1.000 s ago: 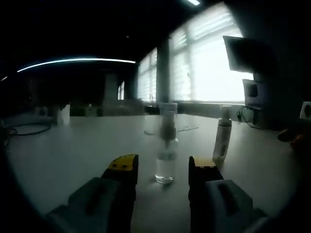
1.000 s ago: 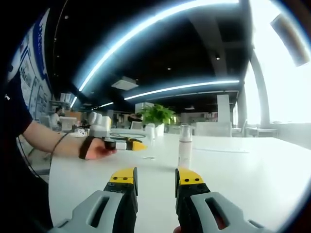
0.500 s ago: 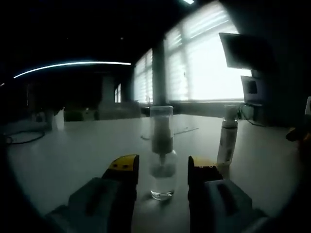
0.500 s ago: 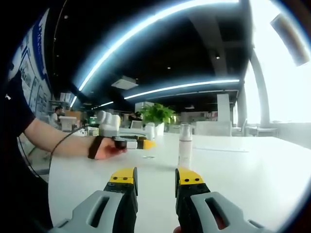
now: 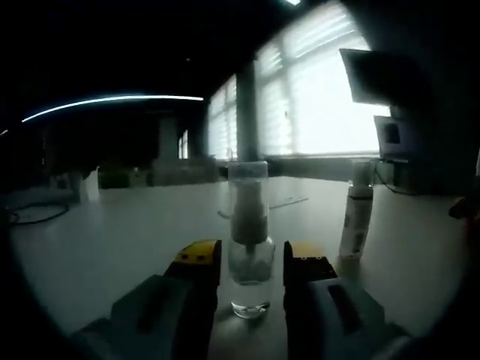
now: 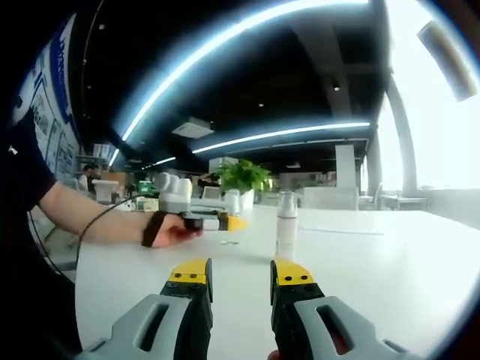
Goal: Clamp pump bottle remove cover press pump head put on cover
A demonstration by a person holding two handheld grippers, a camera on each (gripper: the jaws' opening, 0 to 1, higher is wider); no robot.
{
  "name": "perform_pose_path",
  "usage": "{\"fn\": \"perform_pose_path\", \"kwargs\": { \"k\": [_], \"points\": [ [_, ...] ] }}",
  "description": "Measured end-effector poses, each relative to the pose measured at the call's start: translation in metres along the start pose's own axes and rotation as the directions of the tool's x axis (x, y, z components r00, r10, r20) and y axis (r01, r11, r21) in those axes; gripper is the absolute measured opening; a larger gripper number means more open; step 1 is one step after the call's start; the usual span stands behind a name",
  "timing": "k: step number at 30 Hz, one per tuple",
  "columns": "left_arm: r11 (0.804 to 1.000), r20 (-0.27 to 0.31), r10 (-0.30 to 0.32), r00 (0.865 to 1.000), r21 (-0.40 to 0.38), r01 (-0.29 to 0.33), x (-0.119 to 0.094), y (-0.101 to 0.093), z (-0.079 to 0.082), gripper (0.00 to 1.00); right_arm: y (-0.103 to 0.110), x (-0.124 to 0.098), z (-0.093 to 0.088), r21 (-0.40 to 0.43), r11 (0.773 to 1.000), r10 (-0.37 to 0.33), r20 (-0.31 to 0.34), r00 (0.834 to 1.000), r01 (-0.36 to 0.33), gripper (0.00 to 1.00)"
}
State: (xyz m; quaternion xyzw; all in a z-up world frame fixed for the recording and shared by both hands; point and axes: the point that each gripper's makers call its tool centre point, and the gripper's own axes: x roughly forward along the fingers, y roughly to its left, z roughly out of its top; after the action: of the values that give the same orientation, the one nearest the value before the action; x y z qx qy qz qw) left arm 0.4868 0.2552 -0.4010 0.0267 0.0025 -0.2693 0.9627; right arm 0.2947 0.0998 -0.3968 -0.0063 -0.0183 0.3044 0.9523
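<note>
Standing upright on the pale table (image 5: 97, 240), the clear pump bottle (image 5: 250, 247) sits between the yellow-tipped jaws of the left gripper (image 5: 251, 259) in the left gripper view. Its transparent cover (image 5: 248, 191) is on over the pump head, and the glass base rests on the tabletop just ahead of the grey gripper body. The jaws stand close on either side of the bottle's round lower part; whether they are touching the glass or only flanking it cannot be told from this dim view. Well apart from any edge of the table that can be seen, the bottle has open surface all round it.

A white spray bottle (image 5: 356, 221) stands upright near it, further along the table toward the bright windows (image 5: 315, 97). A dark cable (image 5: 34, 214) lies toward the far side of the table.

In the right gripper view, the right gripper (image 6: 240, 281) hovers above the near part of the table (image 6: 390, 270), its jaws spread with only bare tabletop between them. Beyond its tips stands the white spray bottle (image 6: 285, 225). The left gripper (image 6: 217, 222) comes in from the side, held by the person's hand (image 6: 169, 229), which wears a dark wrist strap, with the forearm (image 6: 90, 217) stretched over the table. A green plant (image 6: 244, 178) stands at the table's far end.
</note>
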Motion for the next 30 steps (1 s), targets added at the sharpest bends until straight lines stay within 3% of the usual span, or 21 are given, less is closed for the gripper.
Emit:
{"fn": "perform_pose_path", "kwargs": {
  "k": [15,22,26,30],
  "points": [
    [1.000,0.009,-0.010,1.000,-0.012,0.010,0.009,0.003,-0.002,0.16,-0.004,-0.001,0.000,-0.001,1.000,-0.001,0.000,1.000,0.001,0.25],
    [0.999,0.010,-0.036,0.999,0.029,0.036,0.006,-0.001,0.000,0.16,-0.001,0.000,0.001,-0.001,1.000,-0.001,0.003,1.000,0.001,0.25],
    [0.999,0.016,-0.042,0.999,-0.023,0.043,-0.001,0.001,0.000,0.15,0.000,0.000,0.001,-0.001,1.000,0.000,0.004,1.000,0.000,0.25],
    [0.998,0.022,-0.063,0.998,-0.023,0.064,-0.006,0.002,0.003,0.15,0.001,0.000,0.002,-0.002,1.000,0.001,0.004,1.000,-0.001,0.25]
  ]
}}
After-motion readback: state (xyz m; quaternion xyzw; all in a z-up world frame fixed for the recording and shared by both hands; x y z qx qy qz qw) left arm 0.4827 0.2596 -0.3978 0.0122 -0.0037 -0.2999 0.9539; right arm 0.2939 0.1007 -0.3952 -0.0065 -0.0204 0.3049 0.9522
